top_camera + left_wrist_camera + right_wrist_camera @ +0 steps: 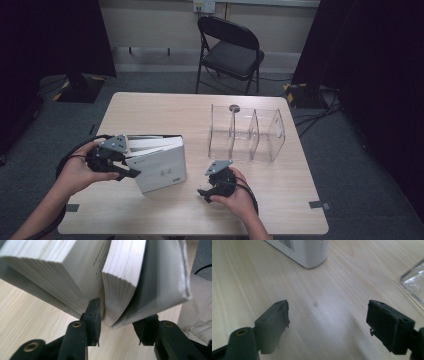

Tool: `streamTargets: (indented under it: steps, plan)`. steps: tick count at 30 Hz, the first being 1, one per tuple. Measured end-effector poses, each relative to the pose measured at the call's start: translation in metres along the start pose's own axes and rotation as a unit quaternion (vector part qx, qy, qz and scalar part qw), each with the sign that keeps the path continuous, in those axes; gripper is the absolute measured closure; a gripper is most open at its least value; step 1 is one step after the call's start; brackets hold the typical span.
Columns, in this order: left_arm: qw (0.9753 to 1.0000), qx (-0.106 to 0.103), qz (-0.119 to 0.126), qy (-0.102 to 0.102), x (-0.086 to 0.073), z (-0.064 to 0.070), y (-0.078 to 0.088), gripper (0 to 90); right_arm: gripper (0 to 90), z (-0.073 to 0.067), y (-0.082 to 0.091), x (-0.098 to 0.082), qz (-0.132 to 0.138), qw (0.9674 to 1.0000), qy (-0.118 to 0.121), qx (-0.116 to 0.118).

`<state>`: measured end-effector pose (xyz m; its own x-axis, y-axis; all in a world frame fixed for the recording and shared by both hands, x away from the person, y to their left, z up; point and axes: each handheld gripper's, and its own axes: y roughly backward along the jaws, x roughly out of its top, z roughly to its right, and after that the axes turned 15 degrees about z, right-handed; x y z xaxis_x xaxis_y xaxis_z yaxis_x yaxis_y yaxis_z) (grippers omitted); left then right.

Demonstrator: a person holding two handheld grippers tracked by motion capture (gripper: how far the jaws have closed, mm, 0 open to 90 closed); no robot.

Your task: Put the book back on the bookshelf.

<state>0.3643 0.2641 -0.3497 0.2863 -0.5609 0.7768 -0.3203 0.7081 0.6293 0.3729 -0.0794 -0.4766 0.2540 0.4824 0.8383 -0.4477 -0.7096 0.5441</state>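
Book (pixel 159 167) sits on counter (pixel 280 200), left of centre, pages fanned. Your left claw (pixel 120 317) is at its edge: one jaw slid between pages, other outside the cover, not closed. Your right claw (pixel 327 320) hovers w/ jaws wide apart, nr clear organizer (pixel 247 134).

I see a thick white book (pixel 159 167) standing on its edge, pages fanned open, at seven o'clock on the tabletop (pixel 165 107).
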Motion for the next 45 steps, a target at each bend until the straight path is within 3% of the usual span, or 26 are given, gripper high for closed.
streamTargets:
  steps: [5, 7, 12, 22, 45]
  plan:
    - [0.9999, 0.004, 0.005, 0.011, -0.004, 0.001, 0.0, 56.3, 18.6, 0.0, -0.001, 0.009, -0.005, 0.9999, 0.009, 0.012]
    - [0.9999, 0.005, 0.005, 0.01, -0.005, 0.0, 0.001, 56.2, 20.5, 0.001, -0.001, 0.016, -0.001, 0.9995, 0.007, 0.031]
    - [0.9998, 0.011, 0.008, 0.012, -0.007, 0.001, 0.002, 55.6, 20.9, 0.002, -0.003, 0.027, -0.012, 0.9987, 0.03, 0.04]
    - [0.9995, 0.017, 0.016, 0.02, -0.013, 0.001, 0.003, 53.7, 21.0, 0.002, 0.0, 0.048, -0.003, 0.9969, 0.034, 0.071]
    - [0.9991, 0.02, 0.02, 0.032, -0.024, 0.002, 0.002, 51.9, 21.8, 0.006, 0.006, 0.101, -0.001, 0.9931, 0.063, 0.099]
